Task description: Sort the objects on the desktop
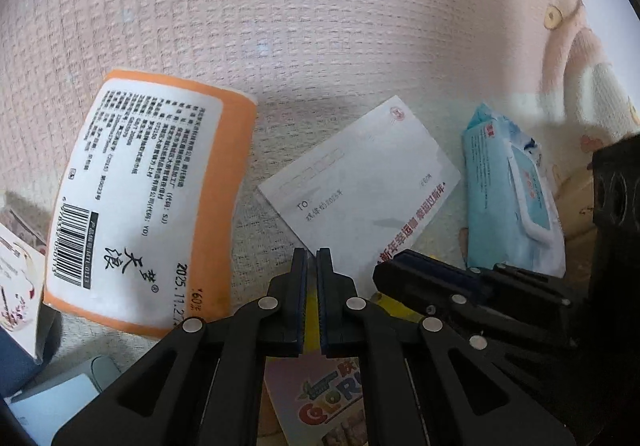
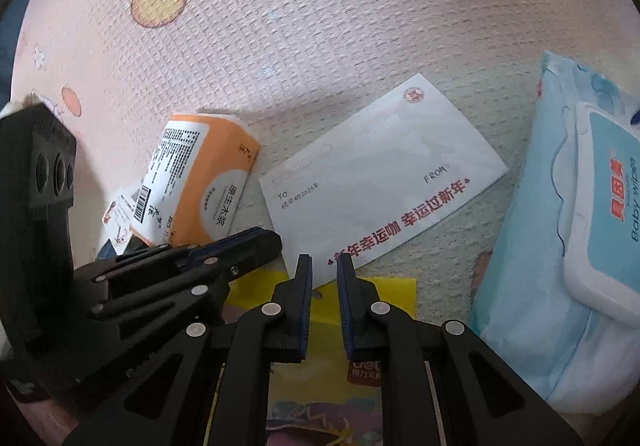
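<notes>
A white envelope [image 1: 362,188] with red print lies on the pink mat, also in the right wrist view [image 2: 380,174]. An orange tissue pack [image 1: 148,202] lies to its left [image 2: 200,190]. A blue baby-wipes pack [image 1: 512,194] lies to its right [image 2: 568,246]. A yellow sticky-note pad [image 2: 360,296] lies under the near edge of the envelope. My left gripper [image 1: 312,252] is nearly shut with nothing between its fingers, just short of the envelope's corner. My right gripper [image 2: 324,260] is slightly open and empty over the envelope's near edge and the yellow pad.
A colourful printed card [image 1: 320,398] lies under my left gripper. A small white box [image 1: 16,286] and a pale blue item [image 1: 60,394] sit at the left edge. The other gripper shows in each view [image 1: 460,286] [image 2: 180,266].
</notes>
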### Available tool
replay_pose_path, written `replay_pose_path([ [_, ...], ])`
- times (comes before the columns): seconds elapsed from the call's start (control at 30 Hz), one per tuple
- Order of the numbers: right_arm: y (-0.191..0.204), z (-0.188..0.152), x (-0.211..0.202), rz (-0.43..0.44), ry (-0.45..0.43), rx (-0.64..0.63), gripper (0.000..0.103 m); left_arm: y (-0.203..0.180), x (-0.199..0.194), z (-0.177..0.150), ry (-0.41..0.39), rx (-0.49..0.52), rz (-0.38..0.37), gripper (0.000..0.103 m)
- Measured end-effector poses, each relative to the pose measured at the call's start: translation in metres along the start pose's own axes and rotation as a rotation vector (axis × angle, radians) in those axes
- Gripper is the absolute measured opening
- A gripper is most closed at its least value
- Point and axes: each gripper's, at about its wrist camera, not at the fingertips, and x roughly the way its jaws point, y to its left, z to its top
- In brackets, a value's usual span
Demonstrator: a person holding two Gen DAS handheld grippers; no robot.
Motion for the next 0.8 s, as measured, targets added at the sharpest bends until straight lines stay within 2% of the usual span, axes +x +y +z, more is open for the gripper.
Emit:
replay_pose_path([
  [0.13,-0.003,-0.006,-0.01,-0.007,0.021,0.038,0.011,-0.007,-0.016,-0.009,-0.008,0.012,-0.018,0.009],
  [0.2,0.006,-0.012,-0.022,-0.038,0.008,-0.03,0.012,-0.007,-0.029,-0.017,-0.025,-0.008,-0.032,0.02],
  [0.23,0.01,-0.016,-0.028,-0.051,0.003,-0.064,0.014,-0.005,-0.035,-0.022,-0.03,-0.025,-0.044,0.033],
  [0.27,0.015,-0.02,-0.033,-0.064,-0.003,-0.103,0.019,-0.004,-0.04,-0.024,-0.033,-0.045,-0.056,0.041],
  [0.3,0.018,-0.03,-0.04,-0.076,-0.008,-0.146,0.022,-0.001,-0.047,-0.031,-0.031,-0.074,-0.064,0.043],
  [0.37,0.021,-0.041,-0.05,-0.098,-0.011,-0.195,0.046,0.001,-0.053,-0.044,-0.012,-0.118,-0.094,0.048],
  [0.43,0.021,-0.053,-0.059,-0.117,-0.011,-0.21,0.057,0.006,-0.055,-0.055,0.012,-0.159,-0.112,0.049],
  [0.53,0.005,-0.067,-0.075,-0.126,-0.025,-0.163,0.058,0.013,-0.06,-0.068,0.015,-0.182,-0.117,0.049],
  [0.67,-0.008,-0.074,-0.074,-0.115,0.028,-0.078,0.058,0.011,-0.063,-0.079,0.016,-0.204,-0.124,0.049],
  [0.8,-0.011,-0.088,-0.075,-0.117,0.051,-0.047,0.058,0.005,-0.069,-0.093,0.026,-0.19,-0.134,0.049],
])
